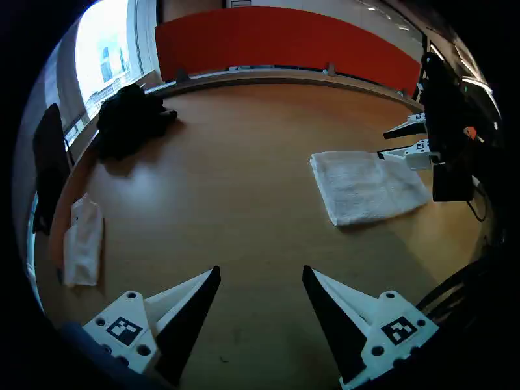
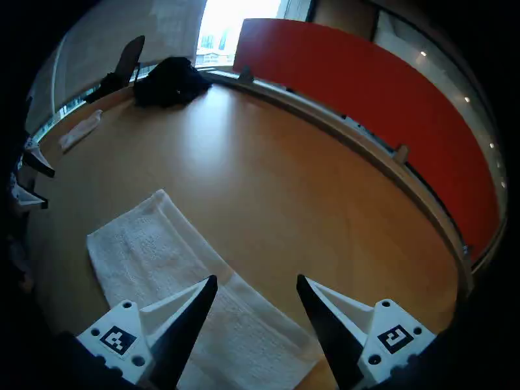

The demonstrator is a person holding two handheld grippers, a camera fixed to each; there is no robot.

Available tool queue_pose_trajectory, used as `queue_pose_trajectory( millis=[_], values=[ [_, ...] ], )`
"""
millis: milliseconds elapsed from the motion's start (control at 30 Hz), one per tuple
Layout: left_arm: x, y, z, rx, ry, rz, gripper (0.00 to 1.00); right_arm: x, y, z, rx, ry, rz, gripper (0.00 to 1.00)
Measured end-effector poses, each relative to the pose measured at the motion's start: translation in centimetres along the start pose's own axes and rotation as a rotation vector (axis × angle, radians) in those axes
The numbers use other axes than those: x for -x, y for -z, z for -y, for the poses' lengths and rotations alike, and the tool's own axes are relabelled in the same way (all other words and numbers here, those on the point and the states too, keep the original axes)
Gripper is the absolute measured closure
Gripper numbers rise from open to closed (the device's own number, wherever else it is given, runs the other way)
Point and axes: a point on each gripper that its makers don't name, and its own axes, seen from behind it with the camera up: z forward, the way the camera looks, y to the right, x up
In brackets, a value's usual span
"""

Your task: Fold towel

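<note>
Your wooden table point(image 1: 247, 169) takes up most of both views, with its curved far edge running along a red partition point(image 1: 286, 39). A bright window point(image 1: 104, 52) sits past the table's far-left corner in the left gripper view. A dark chair point(image 1: 49, 162) stands off the table's left edge.

A black bundle point(image 1: 130, 120), bag or clothing (can't tell which), is on the table near the window corner.

The towel point(image 1: 367, 185) is white, flat on the table and looks already folded into a rectangle. In the left gripper view it's right of centre. In the right gripper view it runs diagonally from mid-left down under that gripper's fingers.

A smaller white cloth point(image 1: 83, 240) is bunched at the table's left edge, well apart from the towel.

Your left gripper point(image 1: 260, 268) is over bare wood, jaws spread wide, nothing between them, well apart from the towel.

Your right gripper point(image 2: 257, 277) is over the towel's near end, jaws likewise spread, gripping nothing. I can't tell if it touches the cloth. From the left gripper view its fingertips are just beside the towel's far right edge.
</note>
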Motion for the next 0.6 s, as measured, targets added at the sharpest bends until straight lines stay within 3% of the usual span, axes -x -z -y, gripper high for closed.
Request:
queue_pose_trajectory(
  millis=[267,600],
  values=[
    [0.0,0.3,-0.2,-0.001,-0.006,-0.003,0.06,0.6,0.9,0.6,-0.006,-0.013,-0.001,0.05],
    [-0.1,0.6,-0.3,-0.002,-0.01,-0.009,0.06,3.1,3.3,1.3,-0.006,-0.046,0.008,0.05]
  ],
)
